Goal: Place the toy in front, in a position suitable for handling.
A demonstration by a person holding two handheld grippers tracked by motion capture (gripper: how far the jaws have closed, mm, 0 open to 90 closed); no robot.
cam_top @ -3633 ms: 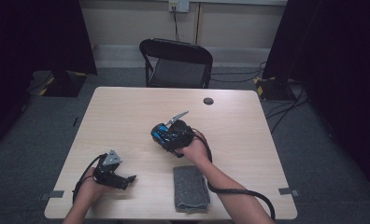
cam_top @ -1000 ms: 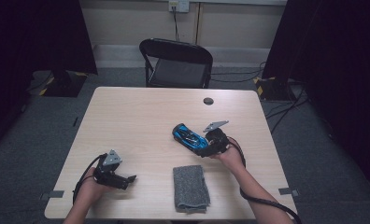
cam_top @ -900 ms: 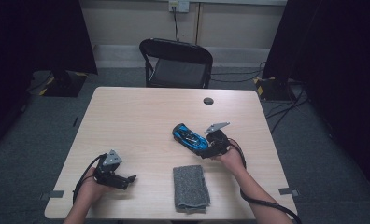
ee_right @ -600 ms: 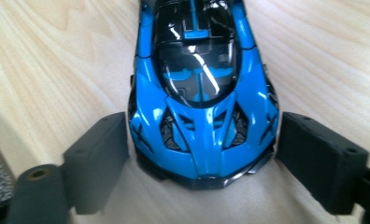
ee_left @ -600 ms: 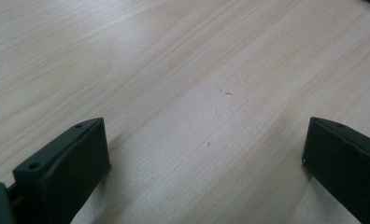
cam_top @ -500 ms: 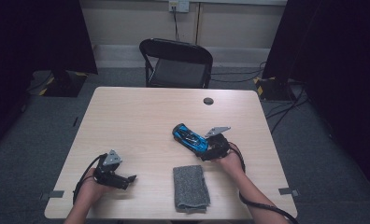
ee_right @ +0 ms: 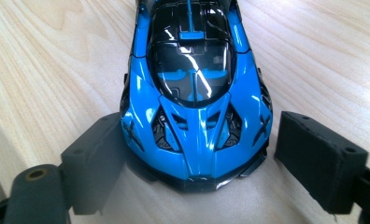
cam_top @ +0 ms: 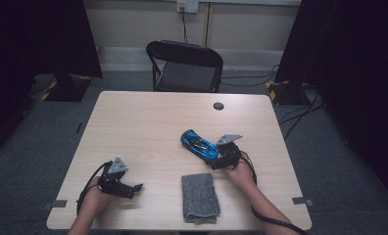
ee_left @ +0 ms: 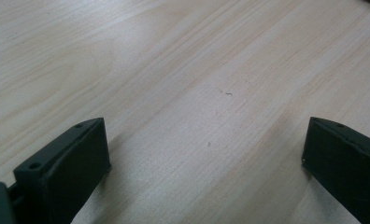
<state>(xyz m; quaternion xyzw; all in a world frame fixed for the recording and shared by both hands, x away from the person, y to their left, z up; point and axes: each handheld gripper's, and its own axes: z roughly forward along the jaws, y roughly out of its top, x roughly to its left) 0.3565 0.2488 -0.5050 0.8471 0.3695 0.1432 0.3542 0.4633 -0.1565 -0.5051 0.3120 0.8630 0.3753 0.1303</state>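
The blue car (cam_top: 199, 144) sits on the tabletop (cam_top: 148, 122), right of centre, lying on a slant with one end toward the far left and the other at the right claw (cam_top: 217, 161). In the right gripper view that claw (ee_right: 199, 154) brackets the car's (ee_right: 195, 88) near end: the left jaw lies against the car's flank or a hair off it, the right jaw stands off with a sliver of wood showing between. So the claw is released, straddling the car, not clamped on it. The car rests flat on the wood, its far end running out of the top of that view.

A grey cloth (cam_top: 200, 196) lies just nearer the person, close to the front edge and a little left of the right hand (cam_top: 241, 171), apart from the car. A small dark disc (cam_top: 218, 105) sits near the far edge, well clear. Beyond the far edge stands a black chair (cam_top: 184, 66).

Over on the left, the left claw (cam_top: 133, 188) rests low near the front left corner, held in the left hand (cam_top: 91, 200). In the left gripper view its jaws are spread wide (ee_left: 206, 154) with bare wood between them. A wide stretch of bare tabletop runs between the two claws and on toward the far left corner.
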